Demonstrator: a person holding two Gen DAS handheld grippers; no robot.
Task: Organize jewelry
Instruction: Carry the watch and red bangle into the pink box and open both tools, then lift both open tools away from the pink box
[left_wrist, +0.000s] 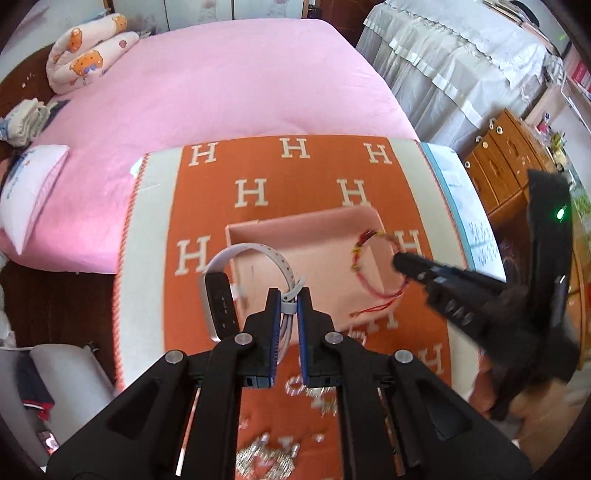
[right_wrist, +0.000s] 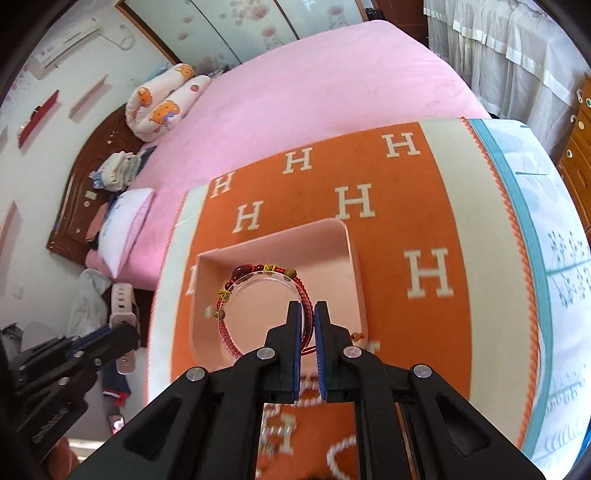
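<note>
Bracelet (right_wrist: 258, 295): a red braided cord with beads, pinched between the pads of the right gripper (right_wrist: 307, 325), which are closed on its near side; the loop hangs free over the pink tray (right_wrist: 354, 251). The left gripper (left_wrist: 289, 310) is likewise clamped on the strap of a white watch (left_wrist: 221, 291), whose dark face dangles to the left, just over the tray's left wall. Both pieces look lifted and ready to go in. To do it well, I would lower each hand until its piece rests on the tray floor before letting go, and set them well apart so cord and strap do not tangle. More jewelry (left_wrist: 266, 454), silvery and blurred, lies on the orange blanket (left_wrist: 314, 177) near the camera.
</note>
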